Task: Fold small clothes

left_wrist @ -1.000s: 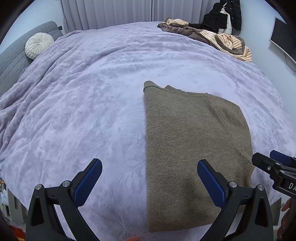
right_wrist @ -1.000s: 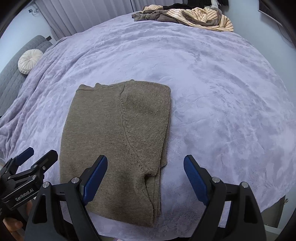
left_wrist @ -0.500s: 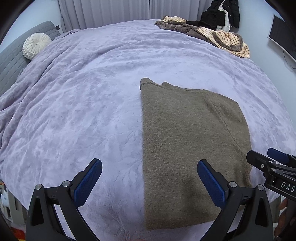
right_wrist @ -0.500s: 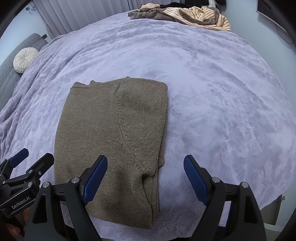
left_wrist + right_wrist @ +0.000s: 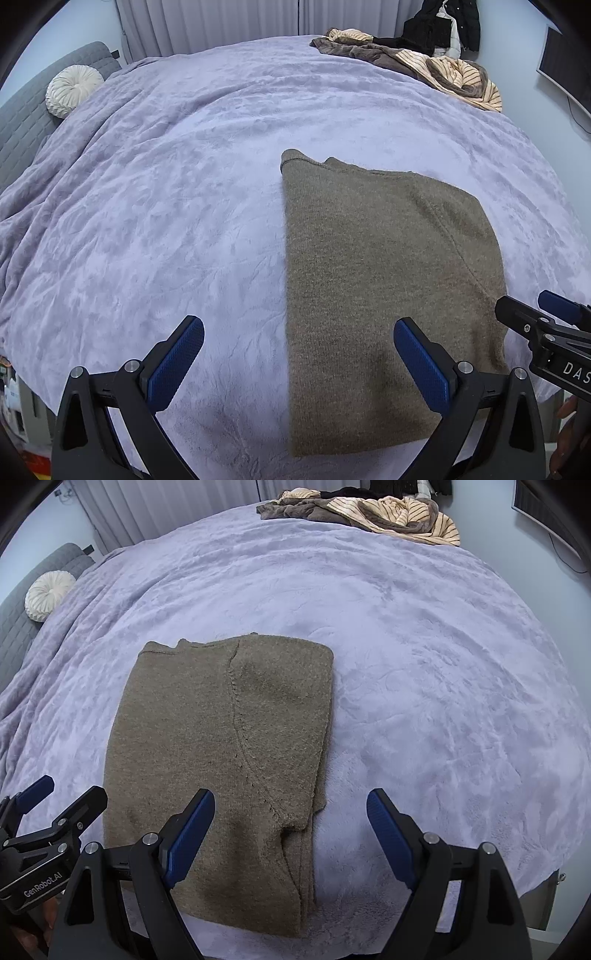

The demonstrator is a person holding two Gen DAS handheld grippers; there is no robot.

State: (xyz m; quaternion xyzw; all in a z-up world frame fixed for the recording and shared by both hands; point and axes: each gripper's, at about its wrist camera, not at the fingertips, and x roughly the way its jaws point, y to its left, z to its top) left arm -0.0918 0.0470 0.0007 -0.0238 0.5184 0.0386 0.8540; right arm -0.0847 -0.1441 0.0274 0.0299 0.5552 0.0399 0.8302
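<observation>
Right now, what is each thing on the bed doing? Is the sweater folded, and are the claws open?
Brown sweater: partly folded into a long rectangle, lying flat on the blanket, not held.
Left claw: open, empty, above the sweater's near edge.
Right claw: open, empty, above the sweater's near corner.
Purple blanket: spread over the bed, lightly wrinkled.
Clothes pile: crumpled, unfolded, at the far edge.
Round cushion: leaning against the grey headboard.

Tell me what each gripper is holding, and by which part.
Nothing is held. The left gripper and right gripper are both open above the folded brown sweater, fingers clear of it.
</observation>
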